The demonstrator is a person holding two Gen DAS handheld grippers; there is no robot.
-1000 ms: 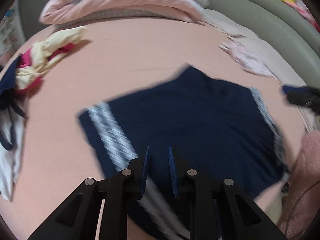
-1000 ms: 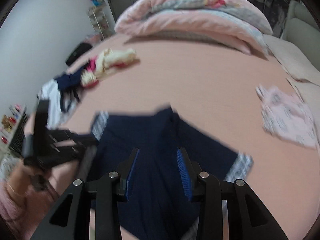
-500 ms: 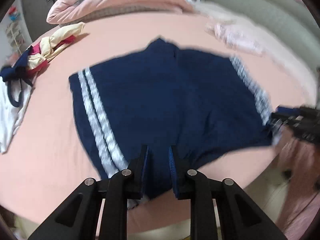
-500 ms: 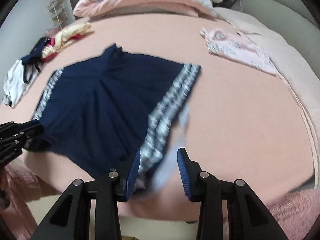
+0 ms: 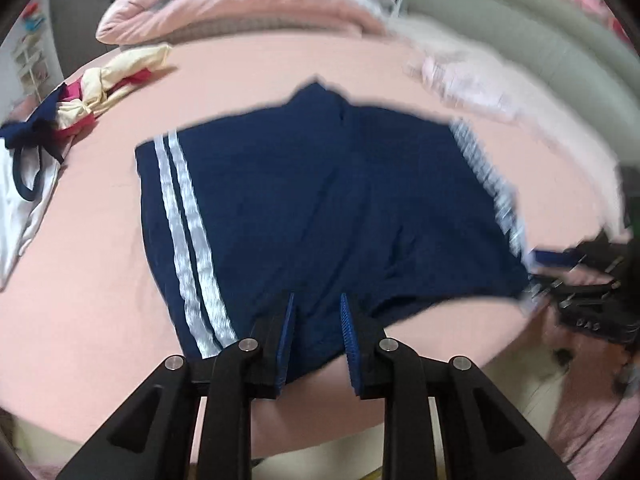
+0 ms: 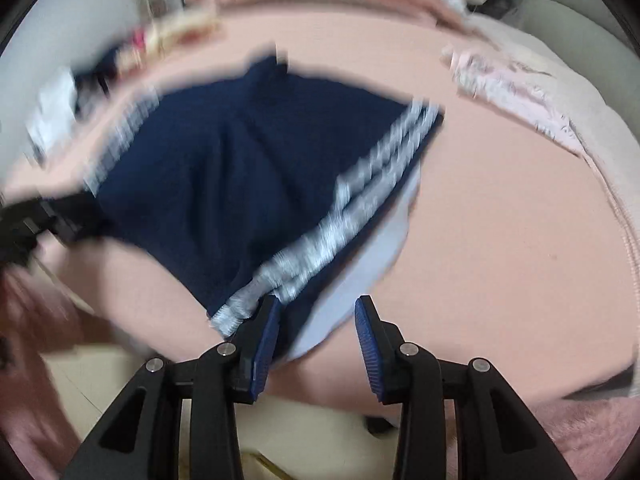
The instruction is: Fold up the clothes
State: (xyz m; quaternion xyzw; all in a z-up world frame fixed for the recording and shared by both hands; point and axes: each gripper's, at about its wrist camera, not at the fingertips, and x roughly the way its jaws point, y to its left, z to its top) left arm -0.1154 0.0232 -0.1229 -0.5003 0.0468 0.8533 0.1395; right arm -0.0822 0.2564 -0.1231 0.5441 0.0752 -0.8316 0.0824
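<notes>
We see the navy shorts (image 5: pixel 320 200) spread flat on the pink bed (image 5: pixel 100 280), waistband at the near edge. Our left gripper (image 5: pixel 316 312) has narrow jaws over the waistband; our right gripper (image 6: pixel 316 316), jaws wide, sits at the striped corner.

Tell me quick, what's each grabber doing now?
Left gripper: open, over the navy shorts, holding nothing.
Right gripper: open, at the shorts' striped corner, holding nothing.
</notes>
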